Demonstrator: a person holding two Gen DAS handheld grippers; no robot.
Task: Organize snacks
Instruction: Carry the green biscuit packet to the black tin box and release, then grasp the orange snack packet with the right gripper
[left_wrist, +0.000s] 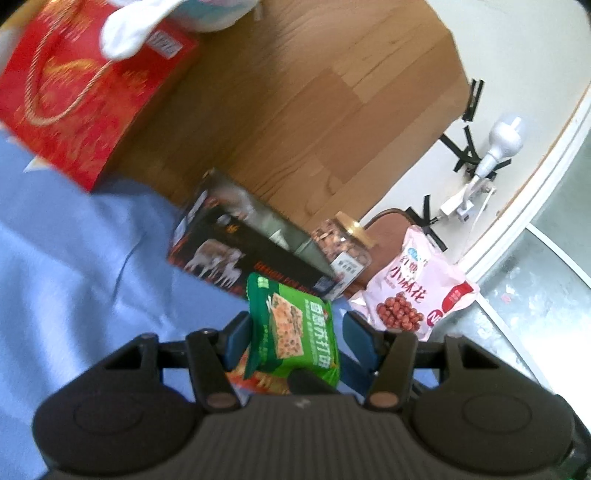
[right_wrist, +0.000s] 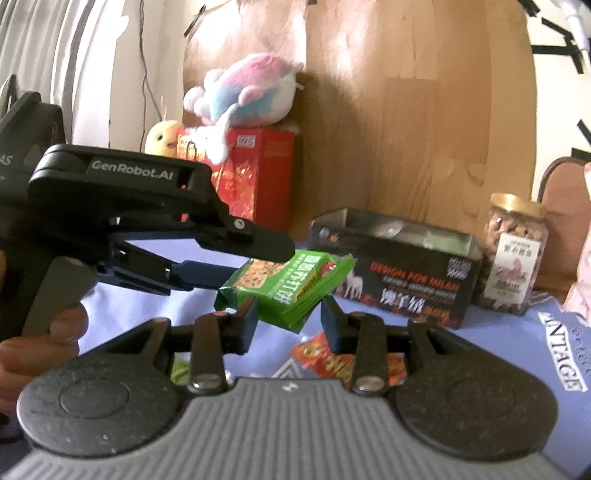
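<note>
Green snack packet (right_wrist: 291, 284) pinched in the left claw (left_wrist: 295, 338), above the blue cloth.

Right claw (right_wrist: 290, 323) waits spread and empty below it; ahead sits the open black tin (right_wrist: 397, 266). Best to carry the packet level over the tin's rim before letting go.

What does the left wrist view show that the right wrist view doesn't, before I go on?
Only the left wrist view shows the whole pink snack bag beside the jar and the white lamp taped to the wall. Only the right wrist view shows the left tongs from the side, the yellow chick toy and the red-orange packet lying on the blue cloth. Both show the green snack packet held in the left tongs, the open black tin, the nut jar, the red gift box and the plush toy on it.
</note>
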